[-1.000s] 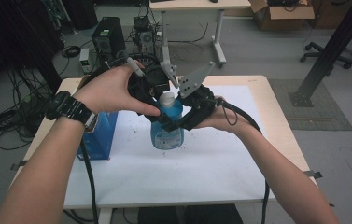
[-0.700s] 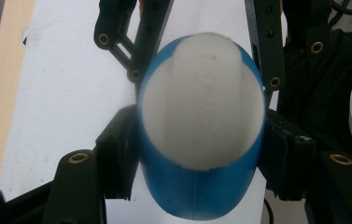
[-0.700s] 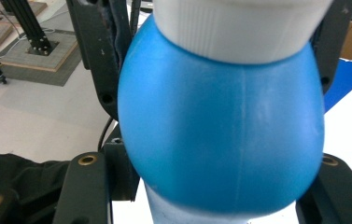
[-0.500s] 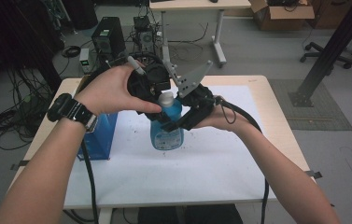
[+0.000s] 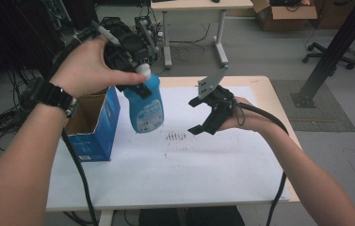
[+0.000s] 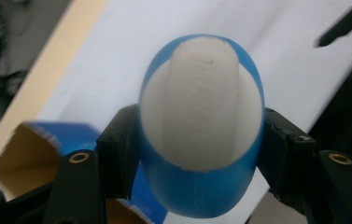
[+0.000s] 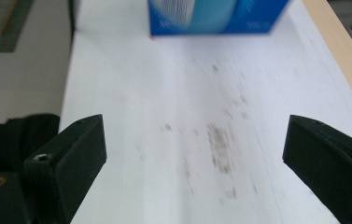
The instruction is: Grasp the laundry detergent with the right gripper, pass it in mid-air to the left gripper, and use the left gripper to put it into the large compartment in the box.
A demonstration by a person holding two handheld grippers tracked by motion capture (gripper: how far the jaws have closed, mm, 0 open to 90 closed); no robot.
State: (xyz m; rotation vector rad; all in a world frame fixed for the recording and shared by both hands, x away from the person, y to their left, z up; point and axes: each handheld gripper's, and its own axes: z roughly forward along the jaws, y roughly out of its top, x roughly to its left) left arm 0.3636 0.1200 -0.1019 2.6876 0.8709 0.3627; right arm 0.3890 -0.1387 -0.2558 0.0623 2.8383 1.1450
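A blue bottle point(image 5: 145, 107) with a white cap point(image 6: 202, 105) hangs in the air above the table's left half. My left gripper point(image 5: 136, 71) is shut on its neck just under the cap; in the left gripper view the black pads point(image 6: 117, 154) press on both sides of the blue shoulder point(image 6: 197, 191). My right gripper point(image 5: 197, 116) stands to the right of the bottle, apart from it. Its jaws have just been opening and are now wide apart, with nothing between them point(image 7: 192, 158). The bottle's lower part point(image 7: 197, 11) shows blurred far ahead of the right gripper.
An open-topped blue cardboard box point(image 5: 95, 129) stands at the table's left edge, just left of and below the bottle. A white sheet point(image 5: 180, 183) with dark smudges point(image 5: 176, 136) covers the wooden table. Cables trail from both grippers over the front edge.
The right gripper has let go of the bottle, opened wide and drawn away to the right. The left hand has lifted the bottle up and to the left.
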